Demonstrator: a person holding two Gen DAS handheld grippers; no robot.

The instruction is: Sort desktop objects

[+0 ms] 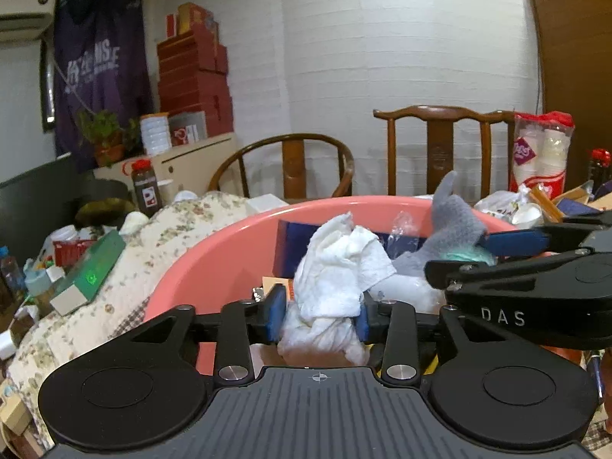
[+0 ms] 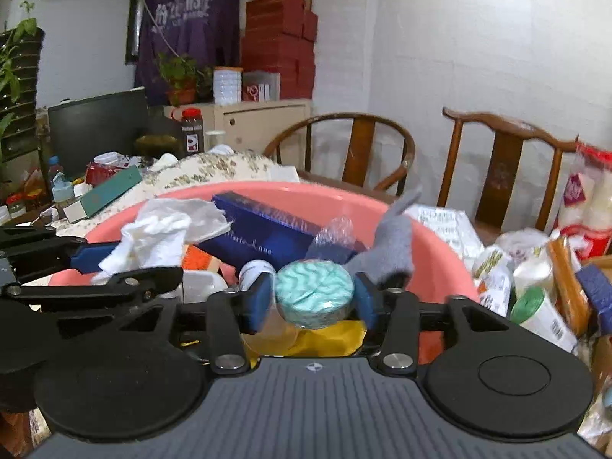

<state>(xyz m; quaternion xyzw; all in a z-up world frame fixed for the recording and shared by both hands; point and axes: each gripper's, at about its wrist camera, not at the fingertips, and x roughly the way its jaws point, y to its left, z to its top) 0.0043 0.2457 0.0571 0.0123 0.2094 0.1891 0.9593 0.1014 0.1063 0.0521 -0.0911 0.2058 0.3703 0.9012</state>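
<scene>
**Both grippers loaded over the pink basin**

Left gripper (image 1: pixel 320 315): blue pads closed on a crumpled white cloth (image 1: pixel 336 267). The cloth is bunched and wrinkled, with no clear long axis; its bulk rises above the pads and a smaller wad hangs below them. It sits over the near rim of the pink basin (image 1: pixel 214 252).

Right gripper (image 2: pixel 313 302): pads pressed on the two sides of a round teal-and-white patterned disc (image 2: pixel 314 292). Its flat face tilts up toward the camera, the dark edge band showing underneath. It is held over the basin's near side.

A grey sock (image 2: pixel 394 244) sticks up just behind the disc, by the right fingertip; its long axis runs up and toward the far rim. Whether it touches the pad I cannot tell.

In the basin: a dark blue box (image 2: pixel 279 229) lying long-side across toward the far wall, and a yellow bag (image 2: pixel 329 338) under the disc.

Two wooden chairs (image 1: pixel 440 145) stand behind the basin.
</scene>
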